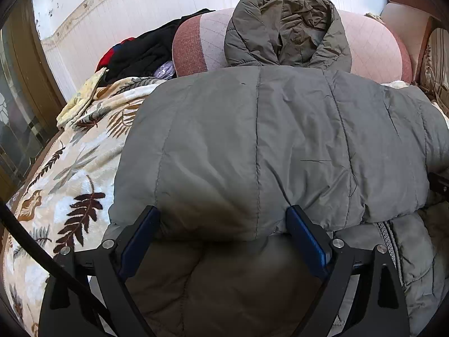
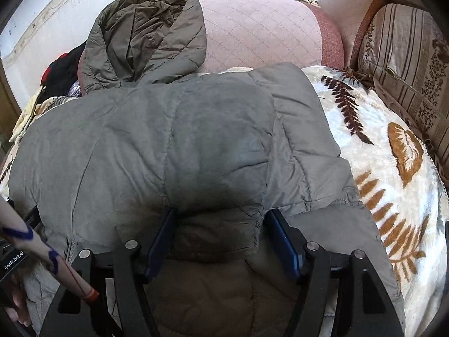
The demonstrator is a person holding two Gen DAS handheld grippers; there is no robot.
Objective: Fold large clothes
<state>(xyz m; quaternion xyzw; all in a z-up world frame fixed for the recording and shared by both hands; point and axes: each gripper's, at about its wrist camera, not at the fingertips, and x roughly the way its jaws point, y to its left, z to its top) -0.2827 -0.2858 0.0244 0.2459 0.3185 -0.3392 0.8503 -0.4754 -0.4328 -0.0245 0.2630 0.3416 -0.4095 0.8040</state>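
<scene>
Both hand-held grippers pointed forward and down over the near edge of a grey-green puffer jacket (image 1: 280, 146). On the left gripper (image 1: 224, 230) the blue-padded fingers (image 1: 306, 238) stood wide apart, with the folded-over edge of the jacket bulging between them; whether the pads actually pressed the fabric was hard to judge from so close. On the right gripper (image 2: 219, 230) the fingers (image 2: 283, 241) were likewise spread, a little narrower, with a puffed fold of the same jacket sitting between them. At the lower left of the right wrist view a bare forearm with blue and red markings (image 2: 50, 255) crossed in front of the jacket.

Spread on a cream blanket with brown leaf prints (image 2: 393, 168), the jacket had its lower part folded up over its body, leaving a thick doubled layer. Its quilted seams ran lengthwise, and a zipper (image 1: 385, 233) showed at the near right. The hood (image 1: 286, 25) stood open and crumpled against a pink quilted sofa back (image 2: 263, 31). Dark and red clothes (image 1: 140, 53) lay heaped at the far left, and a striped cushion (image 2: 404, 64) sat to the right.
</scene>
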